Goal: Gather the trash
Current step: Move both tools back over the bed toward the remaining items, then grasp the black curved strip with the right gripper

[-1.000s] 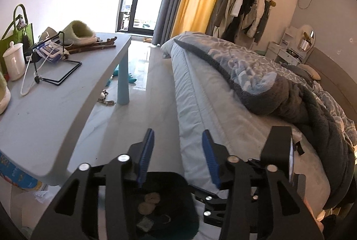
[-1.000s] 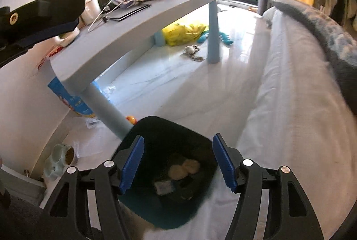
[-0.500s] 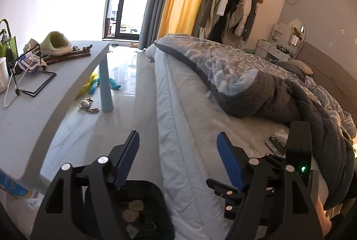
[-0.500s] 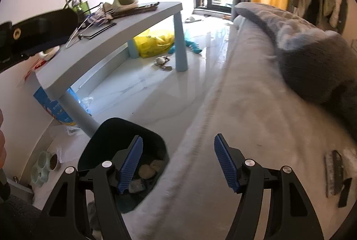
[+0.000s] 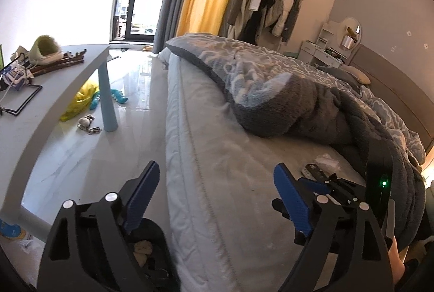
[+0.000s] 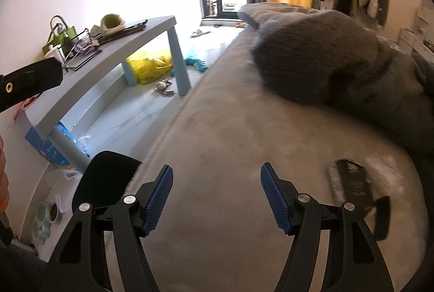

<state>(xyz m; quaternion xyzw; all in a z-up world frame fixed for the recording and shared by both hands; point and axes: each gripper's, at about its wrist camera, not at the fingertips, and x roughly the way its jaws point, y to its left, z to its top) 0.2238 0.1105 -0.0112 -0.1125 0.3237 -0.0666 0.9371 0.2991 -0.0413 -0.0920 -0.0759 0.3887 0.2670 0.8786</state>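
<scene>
hovering over the bed (image 6: 230, 129) with jaws spread wide and empty, the right gripper (image 6: 215, 194) is facing a stretch of bare mattress, while the likely next piece of trash, a crumpled whitish wrapper (image 6: 385, 170), is lying ahead and off to its right, touching the far side of a dark remote control (image 6: 352, 183) and close under the grey blanket (image 6: 325, 61). the remote's long axis is running roughly away from the camera; the wrapper itself is too blurred to give an axis. the left gripper (image 5: 217, 199), also wide open and holding nothing, is sitting over the mattress edge, farther from the wrapper (image 5: 328, 160) (so the right one looks the better placed, judging by these views). the black trash bin (image 6: 105, 178) is standing on the floor against the bedside, down to the left of both grippers; from the left wrist a few pale scraps (image 5: 142, 248) are showing inside it.
</scene>
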